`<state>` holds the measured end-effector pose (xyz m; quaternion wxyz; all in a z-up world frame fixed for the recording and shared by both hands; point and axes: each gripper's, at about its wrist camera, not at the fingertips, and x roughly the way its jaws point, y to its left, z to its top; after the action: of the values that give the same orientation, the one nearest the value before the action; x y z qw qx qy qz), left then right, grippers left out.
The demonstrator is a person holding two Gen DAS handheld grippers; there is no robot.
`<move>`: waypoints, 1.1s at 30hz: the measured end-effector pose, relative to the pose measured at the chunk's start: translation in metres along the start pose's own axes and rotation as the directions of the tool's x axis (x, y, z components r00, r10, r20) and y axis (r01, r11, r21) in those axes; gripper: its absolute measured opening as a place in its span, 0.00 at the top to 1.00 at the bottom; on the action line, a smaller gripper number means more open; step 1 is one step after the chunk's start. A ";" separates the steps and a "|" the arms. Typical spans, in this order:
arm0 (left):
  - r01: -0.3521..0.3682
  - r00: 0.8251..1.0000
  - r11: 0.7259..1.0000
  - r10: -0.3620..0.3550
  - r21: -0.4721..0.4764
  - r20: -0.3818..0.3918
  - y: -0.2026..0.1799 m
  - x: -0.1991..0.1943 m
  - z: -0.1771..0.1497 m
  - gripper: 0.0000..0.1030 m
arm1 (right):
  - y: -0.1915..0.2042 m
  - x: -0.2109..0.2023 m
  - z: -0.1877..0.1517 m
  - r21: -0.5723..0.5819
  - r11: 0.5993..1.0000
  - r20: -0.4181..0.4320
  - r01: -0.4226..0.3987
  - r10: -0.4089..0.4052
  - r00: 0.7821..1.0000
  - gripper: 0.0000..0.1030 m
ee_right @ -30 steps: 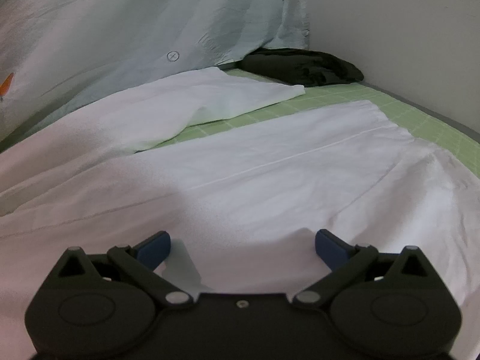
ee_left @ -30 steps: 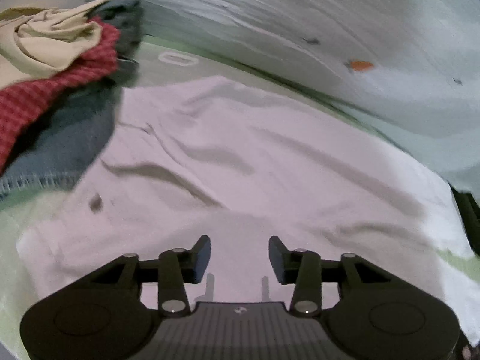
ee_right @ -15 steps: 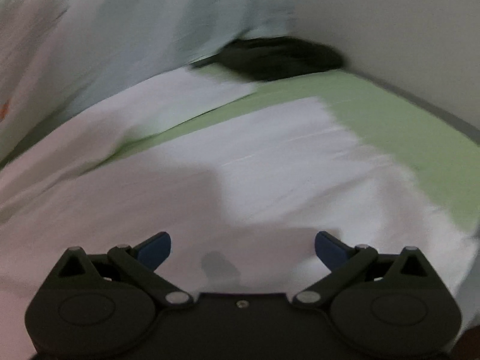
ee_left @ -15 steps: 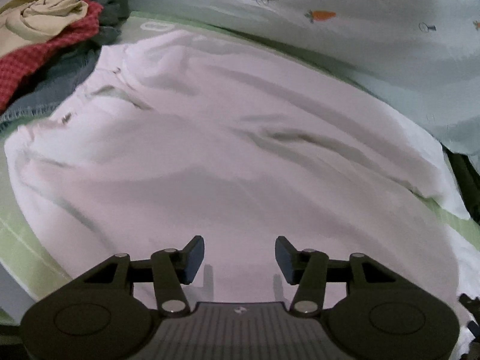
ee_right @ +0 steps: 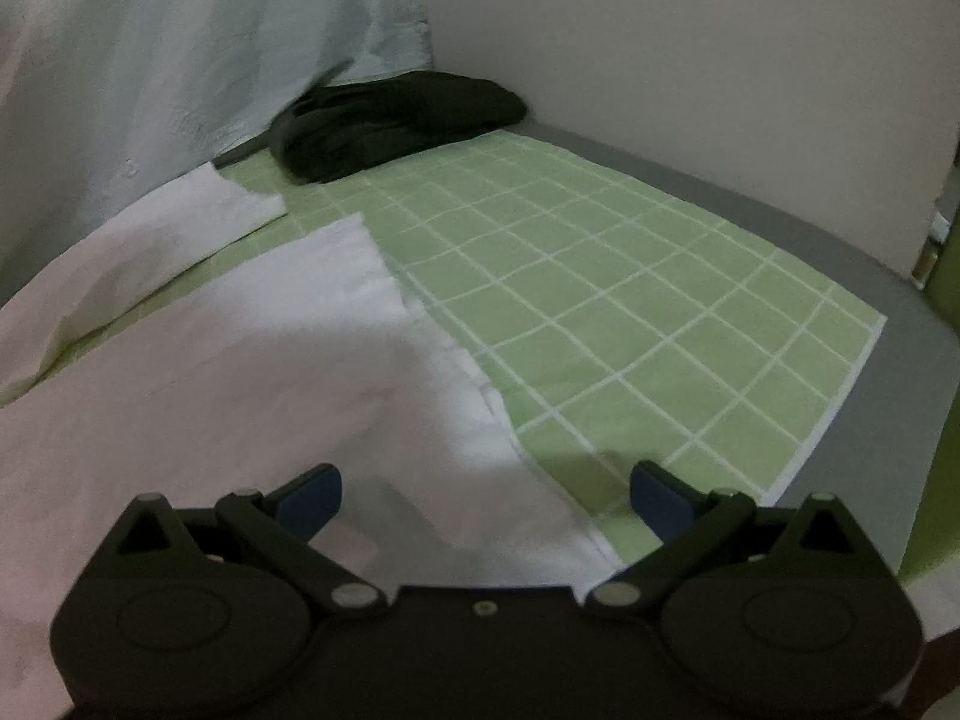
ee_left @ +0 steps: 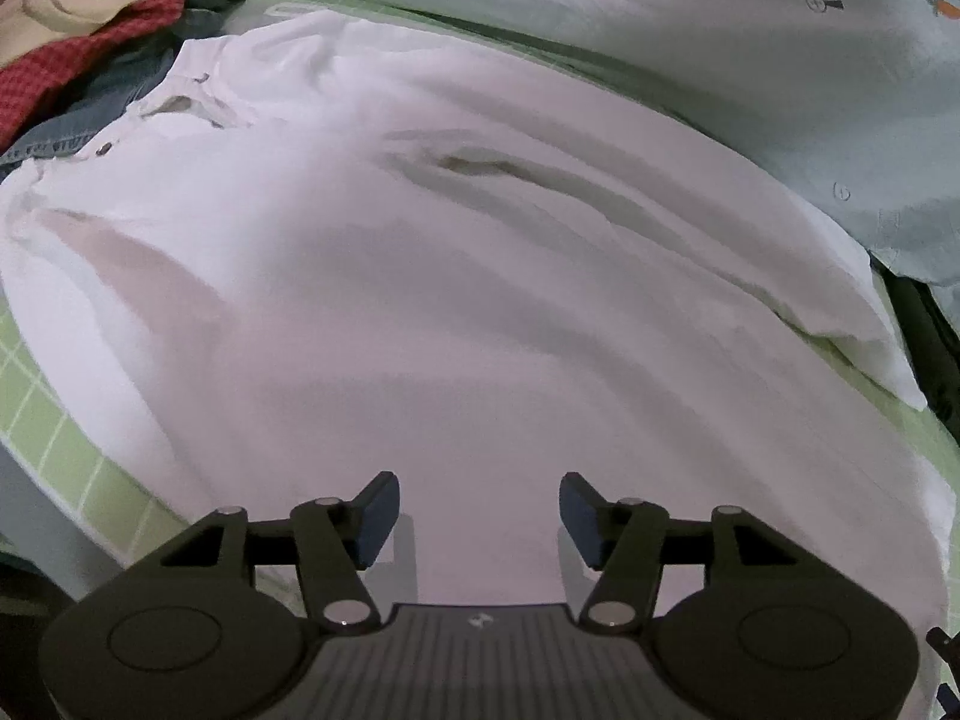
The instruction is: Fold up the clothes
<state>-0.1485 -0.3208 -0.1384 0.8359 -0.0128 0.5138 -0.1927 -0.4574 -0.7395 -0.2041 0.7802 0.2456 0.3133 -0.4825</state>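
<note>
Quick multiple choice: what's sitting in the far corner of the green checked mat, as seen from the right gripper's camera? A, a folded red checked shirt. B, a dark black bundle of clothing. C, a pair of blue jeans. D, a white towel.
B: in the right wrist view a black clothing bundle lies at the far corner of the green checked mat, against the wall.

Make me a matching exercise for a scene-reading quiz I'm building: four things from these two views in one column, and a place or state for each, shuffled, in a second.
Things:
1. white garment
2. black garment
3. clothes pile
4. left gripper

Places or states:
A. heaped at the far left of the left view
B. open, above white cloth
C. spread flat across the green mat
D. bunched in the far corner by the wall

Pairs: 1-C, 2-D, 3-A, 4-B
</note>
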 end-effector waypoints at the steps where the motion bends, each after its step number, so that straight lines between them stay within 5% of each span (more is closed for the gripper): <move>1: -0.004 1.000 1.000 0.004 -0.003 -0.002 -0.001 -0.001 -0.003 0.42 | 0.000 0.000 0.000 0.002 1.000 -0.007 -0.011 0.011 1.000 0.00; 5: -0.019 1.000 1.000 0.019 -0.020 0.000 0.000 -0.003 -0.006 0.42 | 0.013 0.000 0.002 -0.024 0.999 -0.040 -0.049 0.048 0.998 0.03; 7: -0.022 1.000 1.000 0.022 -0.015 0.005 -0.003 -0.004 -0.006 0.42 | 0.026 -0.001 0.003 -0.108 0.993 -0.042 -0.057 0.053 0.998 0.25; 11: -0.024 1.000 1.000 0.024 0.005 0.014 -0.008 -0.007 -0.008 0.42 | 0.044 -0.004 0.014 -0.234 0.965 -0.019 -0.122 0.121 0.992 0.91; 19: -0.037 0.999 0.999 0.037 0.006 0.019 -0.005 -0.014 -0.014 0.42 | 0.059 -0.033 0.074 -0.238 0.952 0.200 -0.192 0.241 0.950 0.90; 22: -0.040 0.999 0.999 0.040 -0.008 0.009 0.001 -0.015 -0.017 0.42 | 0.054 -0.009 0.075 -0.173 0.956 0.104 -0.235 0.255 0.961 0.53; 26: -0.045 0.999 0.999 0.045 -0.017 0.008 0.006 -0.018 -0.019 0.42 | 0.036 0.017 0.048 -0.059 0.977 -0.030 -0.206 0.204 0.978 0.48; 29: -0.049 0.999 0.999 0.049 -0.023 0.008 0.009 -0.020 -0.022 0.41 | 0.017 0.010 0.032 0.021 0.979 -0.030 -0.201 0.201 0.979 0.24; 33: -0.047 0.999 0.998 0.046 -0.038 -0.021 0.014 -0.016 -0.025 0.41 | -0.007 -0.006 0.018 0.127 0.971 -0.020 -0.203 0.207 0.978 0.22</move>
<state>-0.1718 -0.2981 -0.1396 0.8346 -0.0149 0.5258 -0.1634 -0.4609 -0.7515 -0.1879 0.8037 0.3327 0.2687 -0.4137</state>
